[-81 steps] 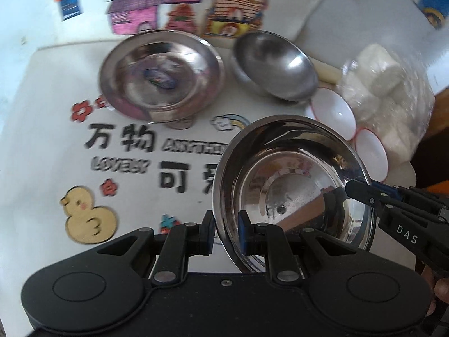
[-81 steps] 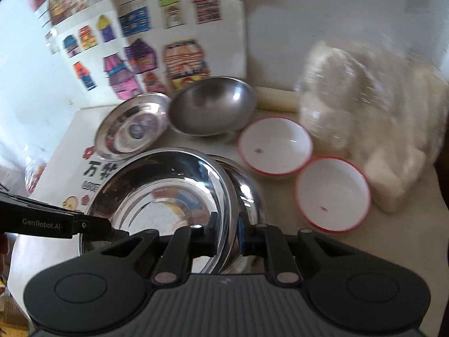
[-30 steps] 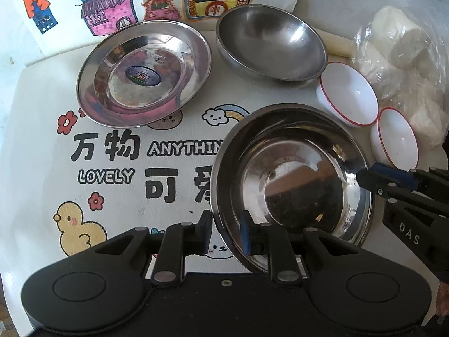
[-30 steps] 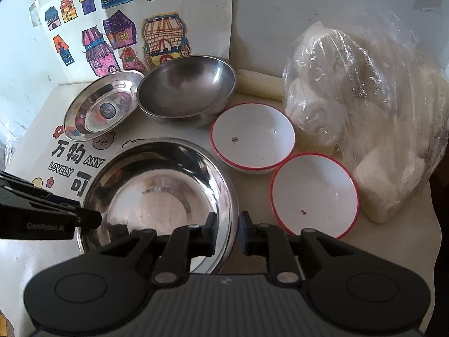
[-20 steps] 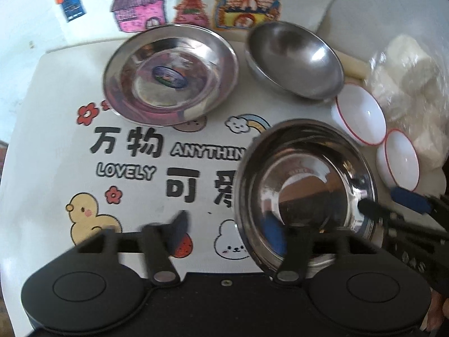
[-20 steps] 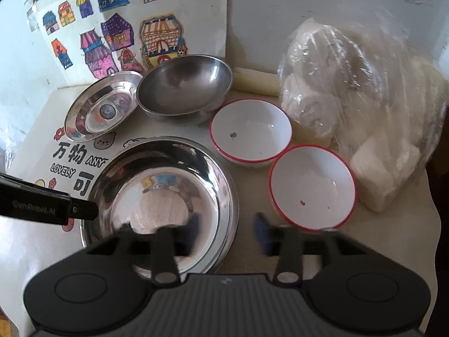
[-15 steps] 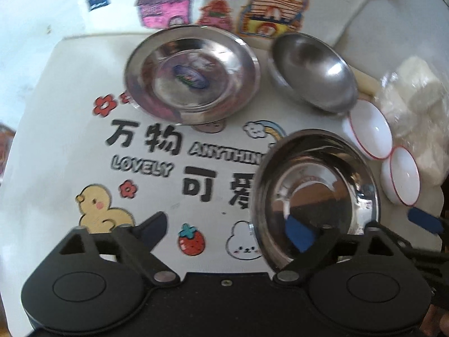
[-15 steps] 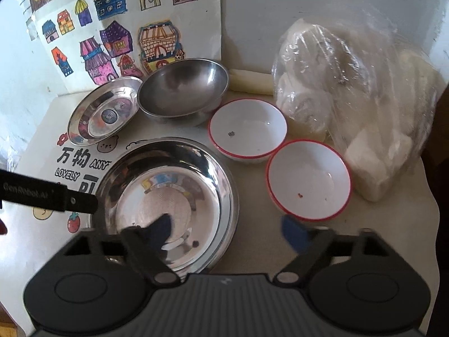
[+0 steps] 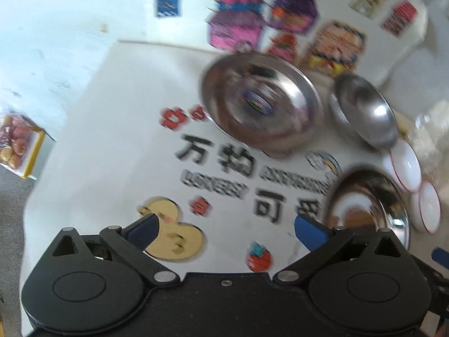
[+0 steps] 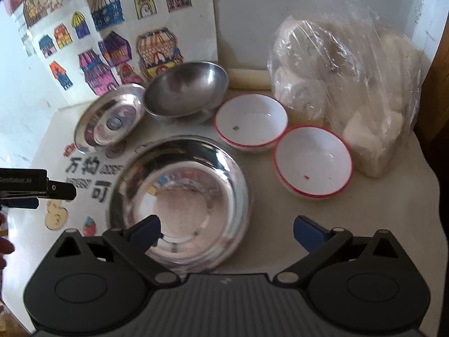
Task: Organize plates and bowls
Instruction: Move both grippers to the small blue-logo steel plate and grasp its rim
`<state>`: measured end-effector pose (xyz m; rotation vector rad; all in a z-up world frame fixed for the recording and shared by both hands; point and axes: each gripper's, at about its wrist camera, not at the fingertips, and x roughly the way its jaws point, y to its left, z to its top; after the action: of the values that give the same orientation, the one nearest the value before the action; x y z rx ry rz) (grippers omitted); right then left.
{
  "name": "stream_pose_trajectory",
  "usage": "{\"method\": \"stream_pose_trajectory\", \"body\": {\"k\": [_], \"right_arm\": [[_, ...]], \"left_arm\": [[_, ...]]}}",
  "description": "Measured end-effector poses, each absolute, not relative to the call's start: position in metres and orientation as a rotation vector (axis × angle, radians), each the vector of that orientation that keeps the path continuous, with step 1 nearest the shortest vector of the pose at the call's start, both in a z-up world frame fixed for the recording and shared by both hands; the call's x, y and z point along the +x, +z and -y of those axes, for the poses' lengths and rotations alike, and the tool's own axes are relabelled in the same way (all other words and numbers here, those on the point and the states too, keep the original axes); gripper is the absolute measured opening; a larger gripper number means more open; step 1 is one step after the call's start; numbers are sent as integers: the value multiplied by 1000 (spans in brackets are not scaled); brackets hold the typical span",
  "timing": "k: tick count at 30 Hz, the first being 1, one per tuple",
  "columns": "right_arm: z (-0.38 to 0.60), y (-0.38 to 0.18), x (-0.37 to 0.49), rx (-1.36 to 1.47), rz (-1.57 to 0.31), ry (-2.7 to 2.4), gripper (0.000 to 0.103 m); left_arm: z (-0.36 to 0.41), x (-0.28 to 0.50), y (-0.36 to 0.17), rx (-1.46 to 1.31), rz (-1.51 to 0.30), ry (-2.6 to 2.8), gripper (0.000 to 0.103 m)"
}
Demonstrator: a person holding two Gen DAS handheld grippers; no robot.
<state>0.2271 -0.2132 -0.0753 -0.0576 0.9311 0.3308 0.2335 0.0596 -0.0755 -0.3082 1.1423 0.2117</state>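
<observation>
**Both tongs opening above the steel dishes**

While the large shiny steel plate (image 10: 179, 196) is lying flat in the lower middle of the right wrist view, the right tongs (image 10: 224, 231) are opening wide over its near rim, one blue pad above the plate's bowl and the other above the bare white tabletop (image 10: 364, 224) to its right, gripping nothing. The left tongs (image 9: 224, 231) are likewise opening wide in the blurred left wrist view, hanging empty over the printed white mat with black lettering and a yellow duck (image 9: 157, 151); their dark tip is also showing at the left edge of the right wrist view.

The large steel plate is sitting at the right of the left wrist view, partly on the mat. Behind it, toward the upper left of the right wrist view, a smaller shallow steel dish with a round label in its centre (image 10: 112, 120) is resting on the mat, and just beside it, to its right, a deep dull-grey steel bowl (image 10: 185, 92) is standing. Two white bowls with red rims are sitting to the right of the plate: the farther one (image 10: 252, 120) near the steel bowl, the nearer one (image 10: 313, 160) just beside it. A clear plastic bag of white lumps (image 10: 345, 84) is filling the upper right, and coloured house drawings on paper (image 10: 126, 42) are leaning against the wall at the upper left.
</observation>
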Motion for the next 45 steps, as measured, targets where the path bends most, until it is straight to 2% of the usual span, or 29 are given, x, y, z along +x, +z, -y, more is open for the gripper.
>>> {"method": "stream_pose_trajectory", "body": {"k": [12, 25, 29, 36, 40, 45], "right_arm": [[161, -62, 226, 12, -840, 439, 103], [90, -71, 274, 27, -844, 496, 103], [78, -77, 287, 18, -866, 482, 94], [65, -91, 298, 45, -888, 465, 89], [60, -98, 304, 66, -898, 445, 85], [57, -103, 310, 81, -903, 418, 71]], "left_arm": [[-131, 282, -72, -249, -1096, 215, 102], [-142, 357, -88, 7, -1127, 63, 102], [-135, 367, -96, 114, -1133, 63, 102], [-130, 377, -102, 144, -1135, 13, 102], [-130, 382, -103, 134, -1137, -5, 95], [-130, 390, -104, 101, -1143, -21, 84]]}}
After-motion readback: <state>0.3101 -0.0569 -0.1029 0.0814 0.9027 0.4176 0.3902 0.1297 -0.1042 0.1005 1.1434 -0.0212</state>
